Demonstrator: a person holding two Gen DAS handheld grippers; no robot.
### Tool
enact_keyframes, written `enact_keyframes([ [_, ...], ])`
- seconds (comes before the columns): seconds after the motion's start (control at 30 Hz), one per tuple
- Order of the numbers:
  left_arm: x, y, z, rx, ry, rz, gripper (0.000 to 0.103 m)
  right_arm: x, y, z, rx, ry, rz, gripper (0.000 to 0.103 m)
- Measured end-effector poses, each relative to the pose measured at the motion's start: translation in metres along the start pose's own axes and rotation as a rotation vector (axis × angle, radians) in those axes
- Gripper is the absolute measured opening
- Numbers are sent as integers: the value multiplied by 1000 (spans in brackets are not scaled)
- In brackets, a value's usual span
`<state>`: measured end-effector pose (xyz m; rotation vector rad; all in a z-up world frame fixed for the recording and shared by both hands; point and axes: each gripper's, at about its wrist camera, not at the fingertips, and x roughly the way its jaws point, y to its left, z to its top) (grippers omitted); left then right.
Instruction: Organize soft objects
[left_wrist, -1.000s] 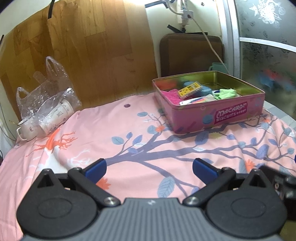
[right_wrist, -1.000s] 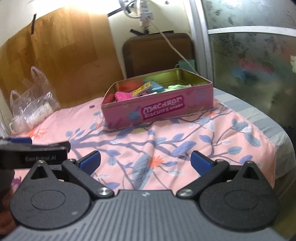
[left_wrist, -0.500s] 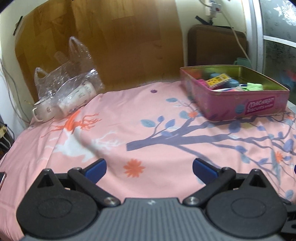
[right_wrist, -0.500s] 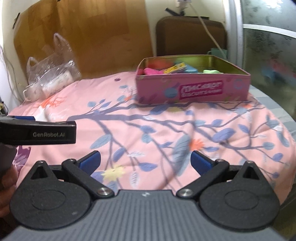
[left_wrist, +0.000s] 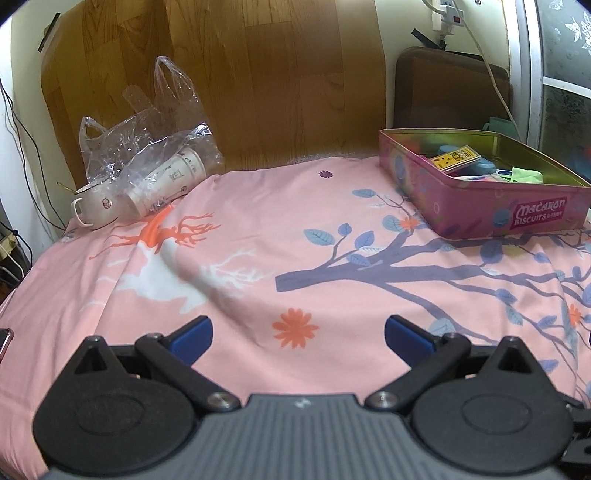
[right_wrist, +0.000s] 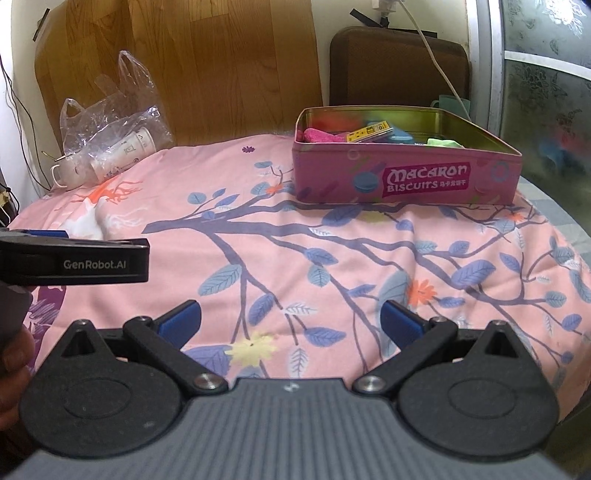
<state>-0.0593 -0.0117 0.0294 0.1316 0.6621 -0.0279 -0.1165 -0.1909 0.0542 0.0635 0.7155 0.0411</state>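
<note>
A pink Macaron Biscuits tin (right_wrist: 406, 177) stands open at the far right of the pink flowered cloth; it also shows in the left wrist view (left_wrist: 491, 210). Inside lie a pink cloth (right_wrist: 319, 135), a green cloth (right_wrist: 443, 142) (left_wrist: 526, 174), a yellow card (right_wrist: 367, 131) and blue items. My left gripper (left_wrist: 297, 334) is open and empty, low over the cloth near its front edge; its side (right_wrist: 74, 260) shows at the left of the right wrist view. My right gripper (right_wrist: 290, 319) is open and empty, well short of the tin.
A clear plastic bag (left_wrist: 147, 140) with paper cups and a white mug (left_wrist: 94, 210) lies at the far left. A wood panel (left_wrist: 240, 74) and a brown chair back (right_wrist: 399, 70) stand behind. The cloth (left_wrist: 258, 240) drops off at its edges.
Both grippers have pulled back from the tin and swung left, so the tin sits further right and farther away. Both stay open and empty.
</note>
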Motion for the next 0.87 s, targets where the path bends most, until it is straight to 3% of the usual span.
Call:
enact_keyframes([
  [0.4,-5,-9,1,27,-13,-3,103,-2,-2,0,11,-9,3,103],
  [0.87,-17,-43,4,100,-40,-68,103,-24,-45,-1,170,-111,-2,103],
])
